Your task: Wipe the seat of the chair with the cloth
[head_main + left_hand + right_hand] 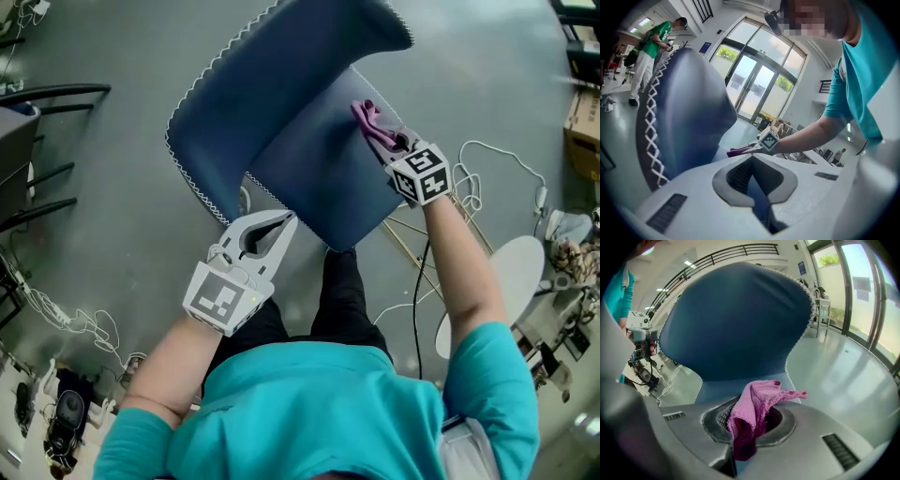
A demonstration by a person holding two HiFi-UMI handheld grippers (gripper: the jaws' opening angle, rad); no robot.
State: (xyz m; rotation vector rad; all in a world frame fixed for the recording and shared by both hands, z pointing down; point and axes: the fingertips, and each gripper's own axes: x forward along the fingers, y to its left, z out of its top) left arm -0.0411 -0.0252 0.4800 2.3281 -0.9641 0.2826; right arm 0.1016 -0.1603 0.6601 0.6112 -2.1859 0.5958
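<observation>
A blue chair with white zigzag stitching stands below me, its seat (319, 178) facing me and its backrest (272, 66) beyond. My right gripper (386, 141) is shut on a pink cloth (368, 120) at the seat's right side, low over the surface. In the right gripper view the cloth (754, 408) bunches out of the jaws in front of the backrest (736, 319). My left gripper (284, 223) hovers at the seat's front left corner, shut and holding nothing. Its own view shows the backrest (684, 117) at left and the cloth (738, 151) ahead.
White cables (487, 178) and a white round disc (506, 281) lie on the grey floor to the right. Black chair legs (47, 103) stand at left, a cardboard box (583, 131) at far right. A person in green (651, 51) stands behind the chair.
</observation>
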